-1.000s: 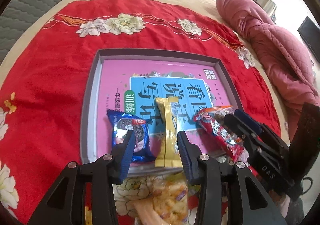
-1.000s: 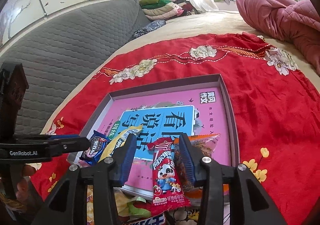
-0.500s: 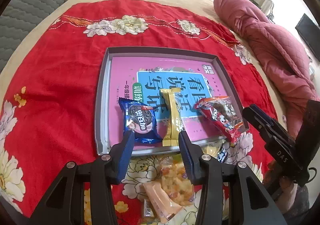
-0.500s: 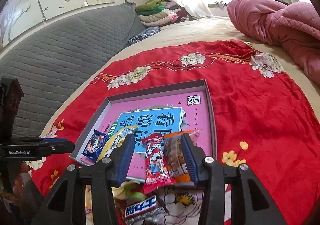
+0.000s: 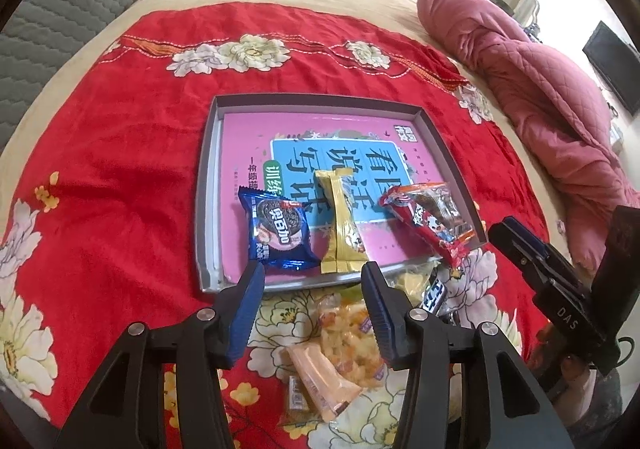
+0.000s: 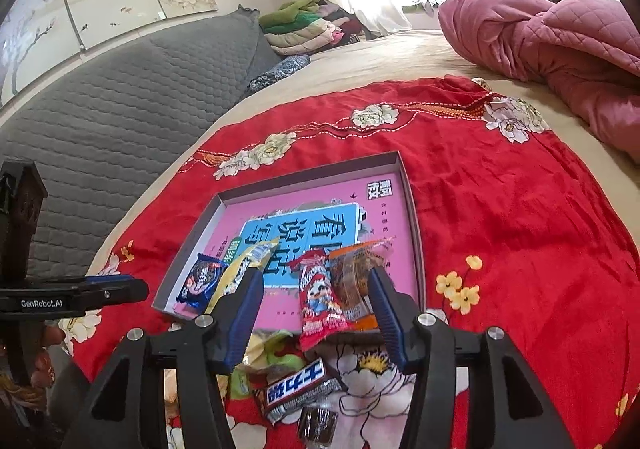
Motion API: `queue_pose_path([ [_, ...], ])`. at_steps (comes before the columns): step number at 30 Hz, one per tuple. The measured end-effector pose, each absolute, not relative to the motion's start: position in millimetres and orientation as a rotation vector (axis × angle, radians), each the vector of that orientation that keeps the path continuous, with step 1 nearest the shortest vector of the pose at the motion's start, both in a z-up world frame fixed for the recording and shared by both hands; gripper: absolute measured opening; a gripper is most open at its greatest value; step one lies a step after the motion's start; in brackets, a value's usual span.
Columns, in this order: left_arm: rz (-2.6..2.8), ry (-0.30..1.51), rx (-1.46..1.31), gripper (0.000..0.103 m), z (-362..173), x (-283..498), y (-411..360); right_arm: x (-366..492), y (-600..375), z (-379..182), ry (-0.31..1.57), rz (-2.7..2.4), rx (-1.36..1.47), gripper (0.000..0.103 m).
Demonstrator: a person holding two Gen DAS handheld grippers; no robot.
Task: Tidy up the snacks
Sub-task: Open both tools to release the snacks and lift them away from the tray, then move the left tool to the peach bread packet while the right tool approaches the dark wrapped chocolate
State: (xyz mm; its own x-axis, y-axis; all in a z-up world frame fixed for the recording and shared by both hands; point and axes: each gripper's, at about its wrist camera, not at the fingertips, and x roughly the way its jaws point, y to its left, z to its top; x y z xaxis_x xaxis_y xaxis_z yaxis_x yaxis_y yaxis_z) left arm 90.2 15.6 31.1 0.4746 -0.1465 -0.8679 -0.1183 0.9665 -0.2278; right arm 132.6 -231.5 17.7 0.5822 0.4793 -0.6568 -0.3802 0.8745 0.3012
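Note:
A grey tray (image 5: 206,185) (image 6: 406,185) with a pink book in it lies on the red cloth. In it lie a blue cookie pack (image 5: 276,235) (image 6: 200,281), a yellow bar (image 5: 340,233) (image 6: 244,269), a red pack (image 5: 424,227) (image 6: 318,297) and an orange clear pack (image 6: 356,281). Loose snacks lie just before the tray: a popcorn-like bag (image 5: 348,333), an orange bar (image 5: 324,381) and a chocolate bar (image 6: 298,389). My left gripper (image 5: 312,279) is open and empty above the loose snacks. My right gripper (image 6: 316,285) is open and empty near the tray's front edge.
The red floral cloth (image 5: 120,153) covers a bed. A pink quilt (image 5: 540,89) (image 6: 560,37) lies at the right. A grey padded headboard (image 6: 120,109) stands at the left, with folded clothes (image 6: 304,25) behind.
Both grippers have pulled back from the tray and stayed open. The red and orange packs lie released in the tray, and more loose snacks show in front of it.

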Motion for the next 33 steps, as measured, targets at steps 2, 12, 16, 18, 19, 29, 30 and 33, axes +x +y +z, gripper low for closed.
queue_pose_path([
  [2,-0.022,1.084,-0.276,0.052,31,89,17,129,-233,16,0.816,0.495,0.133,0.054],
  [12,-0.069,1.108,-0.262,0.054,24,80,11,114,-241,9,0.856,0.454,0.122,0.054],
  [16,-0.082,1.129,-0.273,0.055,18,76,11,108,-243,7,0.873,0.445,0.115,0.054],
  [18,-0.088,1.141,-0.276,0.055,14,74,11,105,-244,6,0.878,0.442,0.109,0.054],
  [19,-0.094,1.146,-0.278,0.055,12,72,11,103,-244,6,0.88,0.439,0.103,0.054],
  [29,-0.124,1.197,-0.301,0.055,-6,59,8,89,-239,-1,0.926,0.435,0.064,0.054],
  [30,-0.126,1.2,-0.305,0.055,-7,59,7,88,-237,-2,0.931,0.436,0.059,0.054],
  [33,-0.134,1.216,-0.305,0.055,-12,57,4,82,-232,-7,0.955,0.442,0.035,0.054],
])
